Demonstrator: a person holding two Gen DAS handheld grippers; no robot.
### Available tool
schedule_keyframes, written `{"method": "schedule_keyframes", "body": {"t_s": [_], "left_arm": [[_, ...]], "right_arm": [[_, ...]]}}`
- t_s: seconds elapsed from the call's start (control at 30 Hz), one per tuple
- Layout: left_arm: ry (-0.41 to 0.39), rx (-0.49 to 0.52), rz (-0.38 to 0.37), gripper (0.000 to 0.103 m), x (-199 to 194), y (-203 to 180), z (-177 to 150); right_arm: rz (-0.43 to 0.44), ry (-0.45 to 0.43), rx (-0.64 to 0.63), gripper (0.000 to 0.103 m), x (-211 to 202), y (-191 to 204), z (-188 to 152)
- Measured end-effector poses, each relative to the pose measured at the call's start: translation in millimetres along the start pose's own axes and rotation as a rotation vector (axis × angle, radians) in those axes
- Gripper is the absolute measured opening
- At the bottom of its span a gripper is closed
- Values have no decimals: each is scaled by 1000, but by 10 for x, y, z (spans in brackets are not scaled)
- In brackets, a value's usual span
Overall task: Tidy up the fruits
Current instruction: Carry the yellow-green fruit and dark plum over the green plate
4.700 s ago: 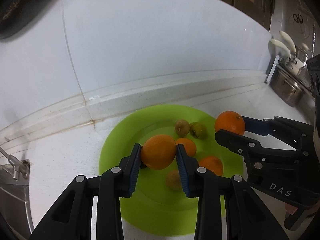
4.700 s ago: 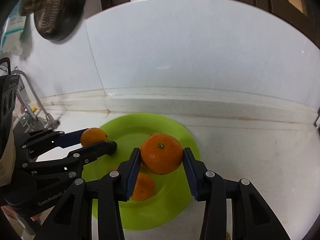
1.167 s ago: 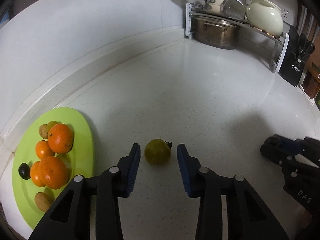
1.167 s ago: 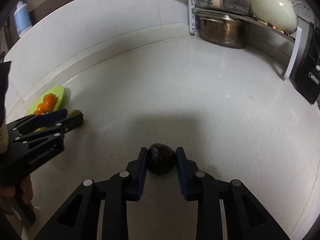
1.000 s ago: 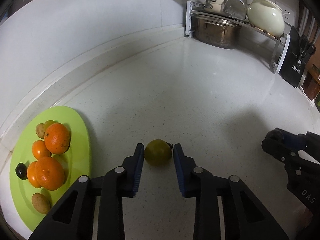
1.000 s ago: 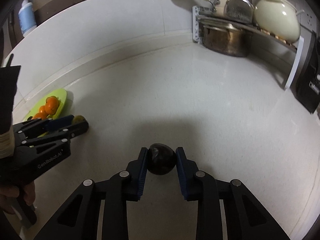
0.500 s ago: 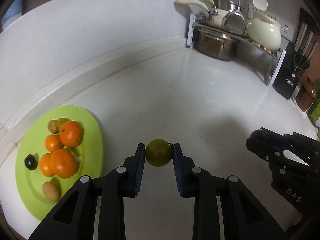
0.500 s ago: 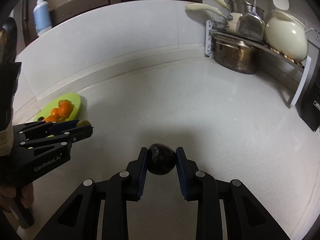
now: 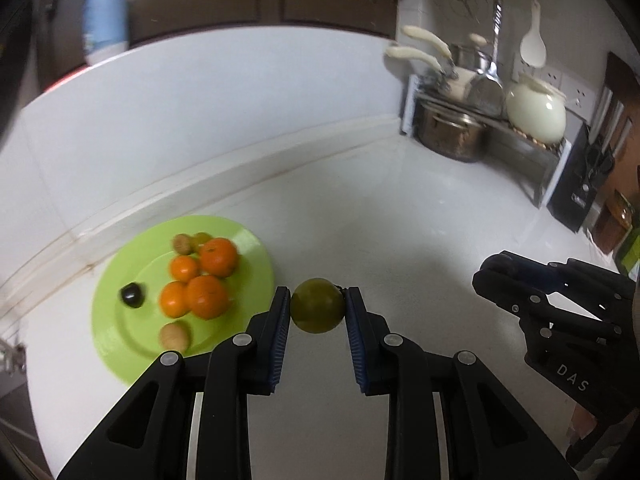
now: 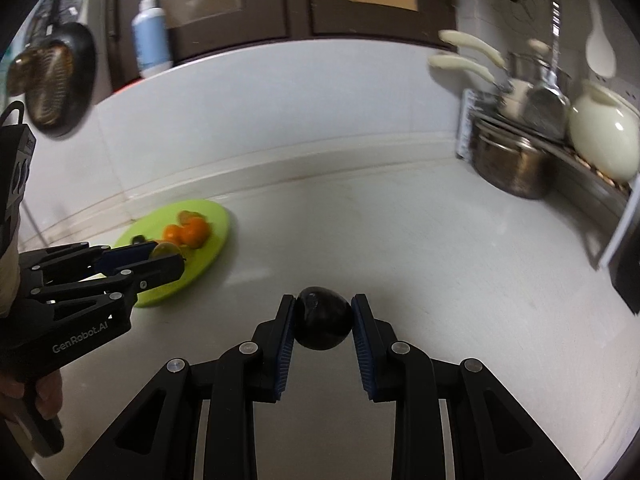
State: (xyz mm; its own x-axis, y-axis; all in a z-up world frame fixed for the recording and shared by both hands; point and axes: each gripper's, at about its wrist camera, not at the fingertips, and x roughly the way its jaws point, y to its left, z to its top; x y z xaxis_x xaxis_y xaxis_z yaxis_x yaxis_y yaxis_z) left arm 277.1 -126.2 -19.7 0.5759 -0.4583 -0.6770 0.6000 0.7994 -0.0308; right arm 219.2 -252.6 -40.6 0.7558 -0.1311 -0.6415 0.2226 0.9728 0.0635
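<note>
My left gripper (image 9: pixel 318 310) is shut on a green fruit (image 9: pixel 318 305) and holds it above the white counter, right of the green plate (image 9: pixel 120 320). The plate holds several oranges (image 9: pixel 208 296), a dark fruit (image 9: pixel 132 295) and small brownish fruits (image 9: pixel 174 335). My right gripper (image 10: pixel 323 322) is shut on a dark fruit (image 10: pixel 323 318) and holds it above the counter. In the right wrist view the left gripper (image 10: pixel 160 264) is at the left, in front of the plate (image 10: pixel 216 220). In the left wrist view the right gripper (image 9: pixel 504 276) is at the right.
A metal rack with a steel pot (image 9: pixel 450 134), a cream kettle (image 9: pixel 536 112) and hanging utensils stands in the back right corner. A dark knife block (image 9: pixel 580 184) stands beside it. A blue bottle (image 10: pixel 152 44) stands on the ledge above the white backsplash.
Both grippers have risen from the counter with their fruits. The left gripper closed on the green fruit about a second ago and has swung left toward the plate.
</note>
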Motion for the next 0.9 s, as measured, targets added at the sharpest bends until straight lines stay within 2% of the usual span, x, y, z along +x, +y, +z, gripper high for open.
{"method": "schedule_keyframes", "body": {"t_s": [0.53, 0.9], "left_arm": [[-84, -130, 164, 28, -618, 476, -181], [-111, -170, 250, 28, -700, 804, -140]], "right_arm": [[188, -97, -159, 29, -153, 586, 289], [305, -124, -221, 29, 9, 944, 510]]}}
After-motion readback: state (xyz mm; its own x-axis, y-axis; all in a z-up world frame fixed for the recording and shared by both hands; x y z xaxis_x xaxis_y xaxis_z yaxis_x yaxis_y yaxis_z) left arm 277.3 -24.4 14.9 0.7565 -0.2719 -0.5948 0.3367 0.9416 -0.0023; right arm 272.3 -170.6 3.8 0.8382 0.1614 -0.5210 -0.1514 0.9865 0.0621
